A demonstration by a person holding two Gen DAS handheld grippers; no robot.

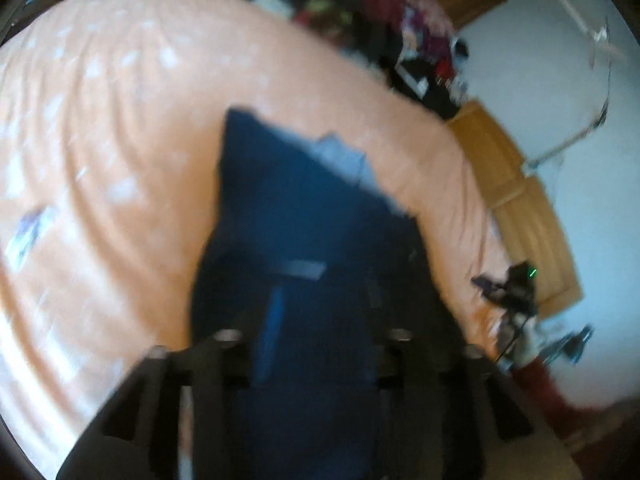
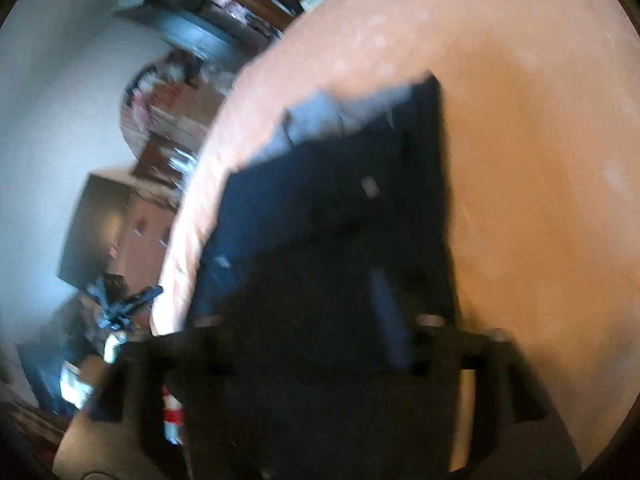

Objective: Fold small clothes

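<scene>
Left wrist view is pretty blurry, but the dark blue garment (image 1: 304, 216) drapes right over the left gripper (image 1: 320, 320) and runs ahead of it onto the peach bedspread (image 1: 120, 120), so I honestly can't tell whether it's clenched or released. Off to its right sit a wooden bed frame (image 1: 520, 200) and, further ahead, a clothes pile (image 1: 400, 28). Right wrist view is the same deal: cloth smothers the right gripper (image 2: 320, 320), grip unreadable, with a dark cabinet (image 2: 100, 232) and cluttered shelves (image 2: 240, 0) to its left.
</scene>
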